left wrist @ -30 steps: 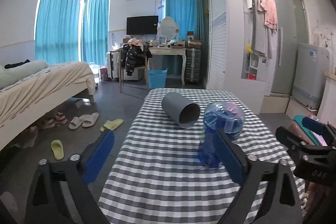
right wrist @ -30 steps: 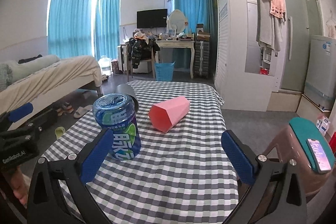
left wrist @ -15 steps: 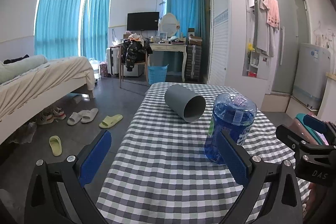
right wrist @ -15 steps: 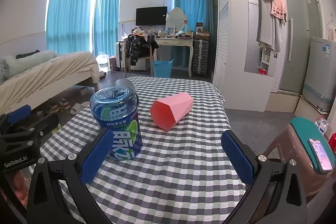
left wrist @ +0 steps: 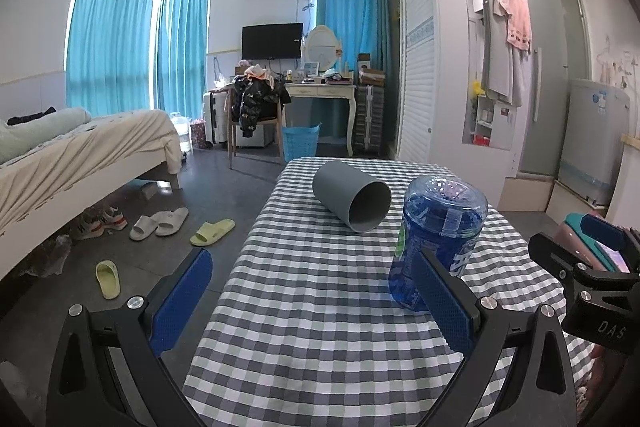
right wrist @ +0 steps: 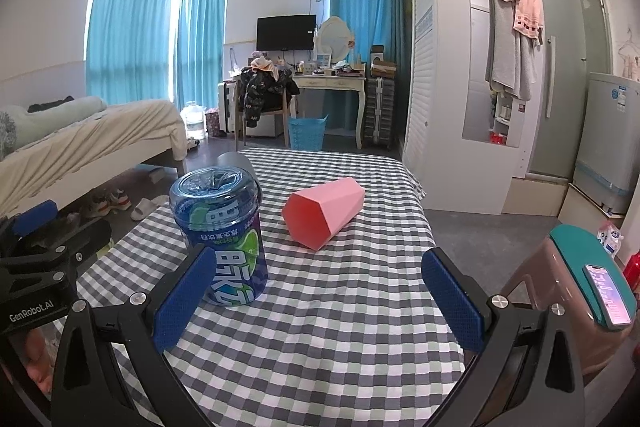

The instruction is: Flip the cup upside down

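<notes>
A grey cup lies on its side on the checked tablecloth, its mouth facing me. In the right wrist view only its top peeks out behind the blue bottle. A pink hexagonal cup also lies on its side, mouth towards me and to the left. My left gripper is open over the near part of the table, short of the grey cup. My right gripper is open too, nearer than the pink cup, holding nothing.
A blue drink bottle stands upside down left of the pink cup, close to my right gripper's left finger. A pink stool with a phone on its teal seat is right of the table. A bed and slippers lie to the left.
Both views have tilted up a little and the table objects sit lower in frame. The cups and the bottle have not moved. Both grippers stay open.
</notes>
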Demonstrator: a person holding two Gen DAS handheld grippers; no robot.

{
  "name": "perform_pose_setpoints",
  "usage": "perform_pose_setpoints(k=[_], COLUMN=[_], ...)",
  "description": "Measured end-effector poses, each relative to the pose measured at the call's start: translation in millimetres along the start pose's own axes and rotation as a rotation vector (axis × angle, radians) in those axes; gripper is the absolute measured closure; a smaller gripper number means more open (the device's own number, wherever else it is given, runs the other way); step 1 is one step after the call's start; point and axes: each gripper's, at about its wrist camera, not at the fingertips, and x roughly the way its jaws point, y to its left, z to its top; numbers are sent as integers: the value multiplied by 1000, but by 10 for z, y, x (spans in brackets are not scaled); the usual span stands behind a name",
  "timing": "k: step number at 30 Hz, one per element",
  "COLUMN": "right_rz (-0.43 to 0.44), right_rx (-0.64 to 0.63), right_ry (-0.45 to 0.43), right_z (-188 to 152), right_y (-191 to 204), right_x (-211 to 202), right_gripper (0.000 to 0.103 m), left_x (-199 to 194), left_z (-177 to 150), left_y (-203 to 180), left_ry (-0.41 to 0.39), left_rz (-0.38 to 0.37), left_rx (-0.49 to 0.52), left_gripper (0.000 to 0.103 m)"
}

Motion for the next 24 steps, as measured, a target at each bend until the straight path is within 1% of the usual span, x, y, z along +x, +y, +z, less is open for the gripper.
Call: perform_pose_setpoints(k=[24], right_rz=[-3], right_rx=[-22], right_ry=[13], right_z=[-29], right_y=[28], right_x=[27], right_gripper=[0], left_x=[-13], left_z=[-11], left_y=[-41], left_ry=[-2], left_rz=[-1], left_rx=[6], left_gripper=[0])
